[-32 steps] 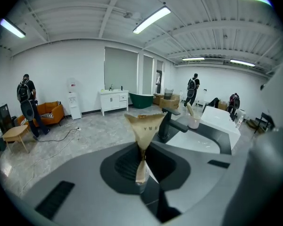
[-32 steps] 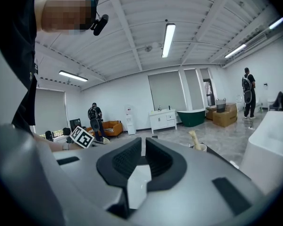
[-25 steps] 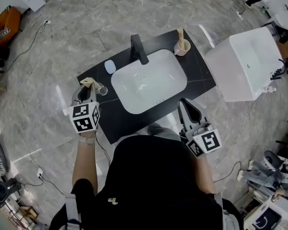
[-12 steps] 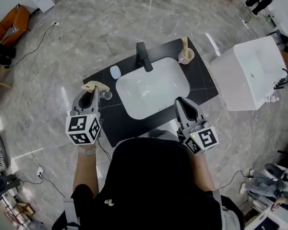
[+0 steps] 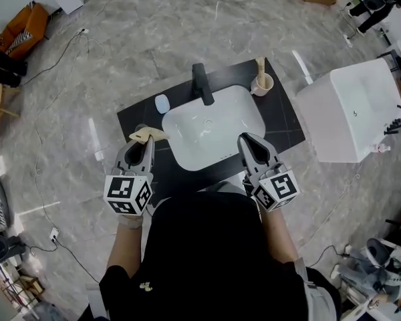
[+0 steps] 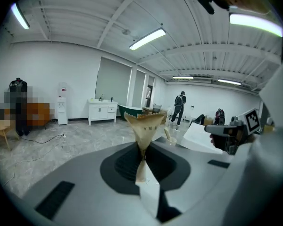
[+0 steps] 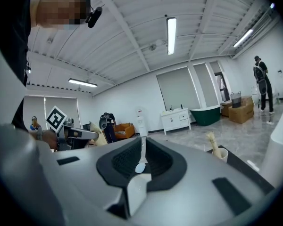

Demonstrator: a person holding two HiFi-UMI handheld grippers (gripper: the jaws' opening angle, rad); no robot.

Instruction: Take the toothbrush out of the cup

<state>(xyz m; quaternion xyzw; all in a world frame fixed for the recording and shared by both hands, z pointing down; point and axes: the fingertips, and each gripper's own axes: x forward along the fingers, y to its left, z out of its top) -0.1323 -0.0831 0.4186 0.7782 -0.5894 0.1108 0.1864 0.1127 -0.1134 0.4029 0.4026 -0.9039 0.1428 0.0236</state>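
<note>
Left hand-held gripper [image 5: 146, 144] clamped on beige toothbrush [image 5: 149, 134], left of centre, over worktop [image 5: 137, 116] edge. Right hand-held gripper [image 5: 250, 142] clenched, empty. Toothbrush probably light, stiff, slim; may pivot in the pinch, so grip mid-handle. Similar stick [image 5: 260, 67] in cup [image 5: 263, 85], upper right.

I have the tan toothbrush [image 5: 150, 134] pinched in my left tongs [image 5: 146, 141]. It is flat, and its wide flared end sticks out past the tips, over the desk near its left edge. The pale cup [image 5: 263, 85] stands upright at the desk's far right corner with a second tan brush [image 5: 259, 66] in it.
</note>
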